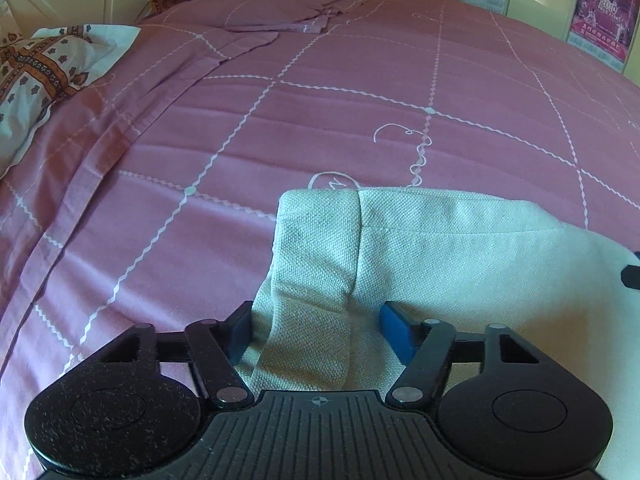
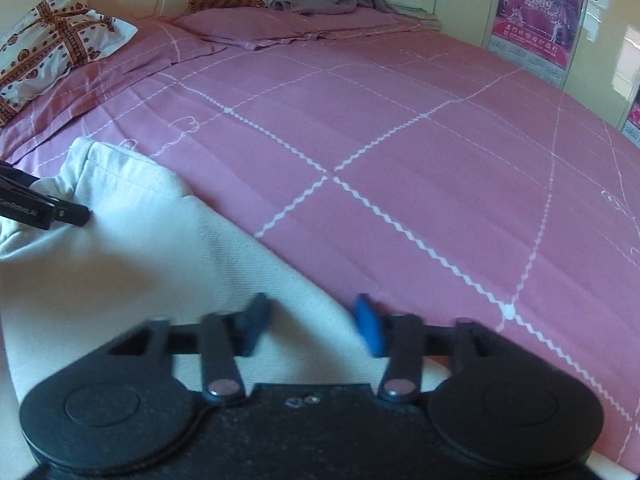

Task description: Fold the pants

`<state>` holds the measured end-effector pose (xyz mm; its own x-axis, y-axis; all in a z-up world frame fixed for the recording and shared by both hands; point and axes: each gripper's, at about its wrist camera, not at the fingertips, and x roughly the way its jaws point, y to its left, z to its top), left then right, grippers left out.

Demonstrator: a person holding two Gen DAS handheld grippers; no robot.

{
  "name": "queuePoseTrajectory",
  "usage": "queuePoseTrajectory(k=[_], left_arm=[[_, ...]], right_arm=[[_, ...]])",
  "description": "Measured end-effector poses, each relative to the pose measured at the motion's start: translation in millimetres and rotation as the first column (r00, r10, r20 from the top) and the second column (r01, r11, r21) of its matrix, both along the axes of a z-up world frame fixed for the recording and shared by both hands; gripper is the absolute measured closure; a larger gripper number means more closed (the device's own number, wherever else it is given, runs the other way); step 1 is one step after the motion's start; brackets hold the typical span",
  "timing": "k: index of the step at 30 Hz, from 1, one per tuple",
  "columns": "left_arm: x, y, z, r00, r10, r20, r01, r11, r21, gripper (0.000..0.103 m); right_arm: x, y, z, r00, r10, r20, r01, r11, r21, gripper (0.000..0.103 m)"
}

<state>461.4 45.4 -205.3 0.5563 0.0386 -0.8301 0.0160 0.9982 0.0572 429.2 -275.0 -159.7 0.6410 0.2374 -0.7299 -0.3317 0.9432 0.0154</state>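
While the cream pants (image 1: pixel 420 248) lie bunched on the pink bed (image 1: pixel 360 80), a fold of the fabric runs up between the left gripper's (image 1: pixel 316 330) blue fingers (image 1: pixel 394 330), which stand apart beside it. On the right gripper (image 2: pixel 316 326), the fingers (image 2: pixel 370 326) also stand apart, straddling the pants' edge (image 2: pixel 168 264).

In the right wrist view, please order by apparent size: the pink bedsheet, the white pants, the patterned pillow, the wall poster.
1. pink bedsheet
2. white pants, enlarged by nearness to the camera
3. patterned pillow and wall poster: look alike, so unranked.
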Motion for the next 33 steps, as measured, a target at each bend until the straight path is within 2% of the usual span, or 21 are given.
queuePoseTrajectory(k=[2,5,10,13,15,16,17,18,19,20,23,25,27,33], left_arm=[[-5.9,0.8,4.5,1.0,0.011,0.008,-0.011,1.0,0.016,0.059],[-17.4,7.7,13.1,0.999,0.034,0.012,-0.034,0.999,0.001,0.066],[-64.5,21.7,38.3,0.999,0.014,0.042,-0.013,1.0,-0.021,0.067],[-105.9,32.2,51.6,0.998,-0.014,0.056,0.015,1.0,-0.02,0.067],[-135.9,42.1,55.3,0.999,-0.017,0.046,0.018,0.999,-0.031,0.067],[-147.1,46.1,56.0,0.999,-0.015,0.042,0.017,0.999,-0.039,0.065],[-158.1,52.6,55.9,1.0,-0.006,0.028,0.007,0.999,-0.049,0.055],[-167.9,56.7,55.1,1.0,0.001,0.004,-0.001,0.998,-0.061,0.049],[-178.3,63.0,54.3,1.0,0.006,-0.027,-0.009,0.996,-0.085,0.038],[-187.7,69.8,54.1,0.999,0.017,-0.051,-0.023,0.993,-0.114,0.029],[-218.3,93.1,57.6,0.995,0.072,-0.073,-0.088,0.964,-0.25,0.011],[-229.9,106.1,57.4,0.988,0.116,-0.103,-0.145,0.925,-0.35,0.008],[-241.1,112.6,52.9,0.98,0.143,-0.141,-0.191,0.876,-0.443,0.008],[-251.4,107.6,46.4,0.969,0.193,-0.154,-0.246,0.806,-0.538,0.008]], right_arm=[[-11.2,4.4,4.4,1.0,0.014,0.009,-0.014,1.0,-0.028,0.089],[-40.3,9.3,19.9,0.997,0.024,0.069,-0.023,0.999,-0.022,0.092],[-131.2,24.8,55.9,0.982,0.092,0.166,-0.092,0.996,-0.006,0.093],[-198.2,43.0,61.2,0.978,0.138,0.159,-0.144,0.989,0.025,0.093],[-235.2,56.9,51.9,0.983,0.141,0.116,-0.151,0.986,0.076,0.093],[-249.9,64.8,42.9,0.986,0.136,0.096,-0.144,0.986,0.086,0.093],[-262.4,72.4,31.3,0.99,0.12,0.074,-0.126,0.989,0.077,0.092],[-268.5,78.0,18.7,0.995,0.096,0.037,-0.098,0.992,0.073,0.083],[-272.7,81.0,8.5,0.998,0.064,0.001,-0.064,0.995,0.074,0.079],[-278.3,81.3,4.2,0.999,0.032,-0.001,-0.032,0.996,0.086,0.079],[-294.4,72.4,16.0,0.999,-0.047,0.007,0.045,0.982,0.184,0.071],[-299.9,61.2,23.2,0.994,-0.105,0.0,0.102,0.965,0.241,0.062],[-301.5,48.8,21.9,0.986,-0.162,-0.043,0.168,0.944,0.285,0.058],[-308.3,22.0,5.3,0.945,-0.291,-0.148,0.326,0.879,0.348,0.056]])
